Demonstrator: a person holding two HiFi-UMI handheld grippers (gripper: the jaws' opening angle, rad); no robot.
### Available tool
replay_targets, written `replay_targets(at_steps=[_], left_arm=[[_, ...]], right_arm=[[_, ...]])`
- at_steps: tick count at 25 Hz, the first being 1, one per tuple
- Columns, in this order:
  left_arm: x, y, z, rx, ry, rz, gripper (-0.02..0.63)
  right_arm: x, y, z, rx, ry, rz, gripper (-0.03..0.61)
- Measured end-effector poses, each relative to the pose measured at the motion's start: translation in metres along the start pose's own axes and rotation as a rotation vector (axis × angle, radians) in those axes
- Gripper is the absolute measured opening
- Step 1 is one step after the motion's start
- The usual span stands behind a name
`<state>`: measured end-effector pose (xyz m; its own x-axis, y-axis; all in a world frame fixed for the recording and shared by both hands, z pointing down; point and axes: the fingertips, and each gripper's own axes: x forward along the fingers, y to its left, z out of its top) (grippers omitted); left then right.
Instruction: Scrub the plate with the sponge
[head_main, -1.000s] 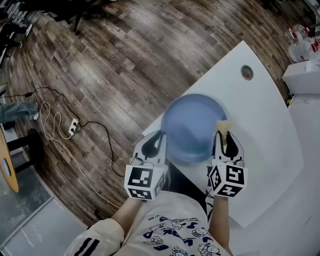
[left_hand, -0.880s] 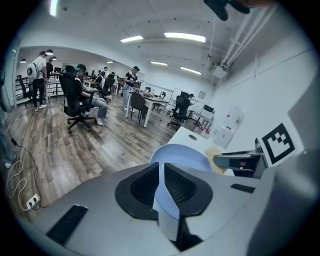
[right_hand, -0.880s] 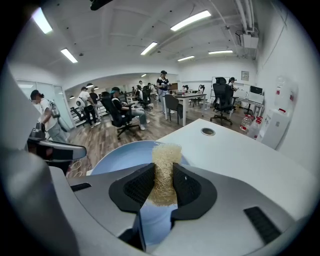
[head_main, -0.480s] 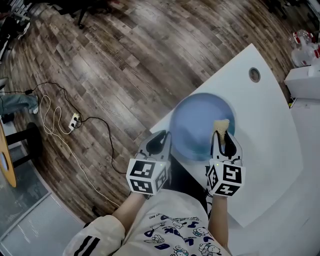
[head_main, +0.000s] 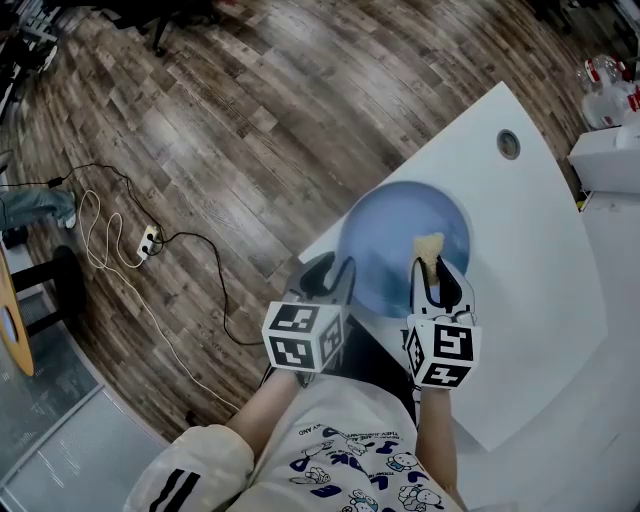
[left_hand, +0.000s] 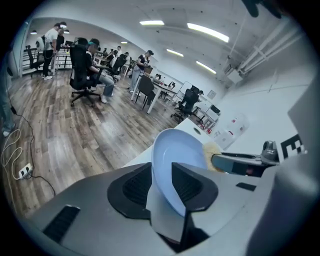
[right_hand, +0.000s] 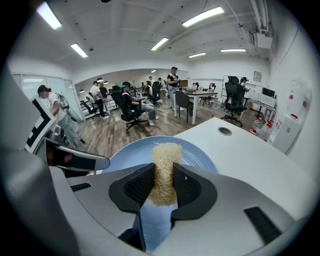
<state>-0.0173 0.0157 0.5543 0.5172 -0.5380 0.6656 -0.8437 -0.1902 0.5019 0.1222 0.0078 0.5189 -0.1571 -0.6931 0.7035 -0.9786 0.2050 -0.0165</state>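
Blue plate (head_main: 392, 250), its near rim clamped in the left gripper (head_main: 331, 270), lies under the pale sponge (head_main: 429, 246) pinched by the right gripper (head_main: 437, 270).

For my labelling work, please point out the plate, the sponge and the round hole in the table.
plate (head_main: 385, 240): head view, bare blue inner surface.
sponge (right_hand: 166, 157): right gripper view, free upper part.
round hole (head_main: 509, 144): head view, its middle.
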Motion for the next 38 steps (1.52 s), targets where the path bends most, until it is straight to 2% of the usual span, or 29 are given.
replay_targets(at_steps=[12, 17, 29, 38], left_arm=[[0.018, 0.01, -0.005, -0.039, 0.062, 0.069, 0.107], [0.019, 0.015, -0.007, -0.055, 0.051, 0.1, 0.046], [0.021, 0.016, -0.005, -0.101, 0.048, 0.138, 0.029], [0.021, 0.016, -0.004, -0.092, 0.056, 0.154, 0.026]], right_arm=[[0.006, 0.024, -0.005, 0.01, 0.028, 0.076, 0.115], [0.01, 0.03, -0.011, 0.005, 0.053, 0.135, 0.115], [0.021, 0.037, -0.015, -0.056, 0.109, 0.183, 0.115], [0.036, 0.052, 0.0, -0.149, 0.137, 0.243, 0.115]])
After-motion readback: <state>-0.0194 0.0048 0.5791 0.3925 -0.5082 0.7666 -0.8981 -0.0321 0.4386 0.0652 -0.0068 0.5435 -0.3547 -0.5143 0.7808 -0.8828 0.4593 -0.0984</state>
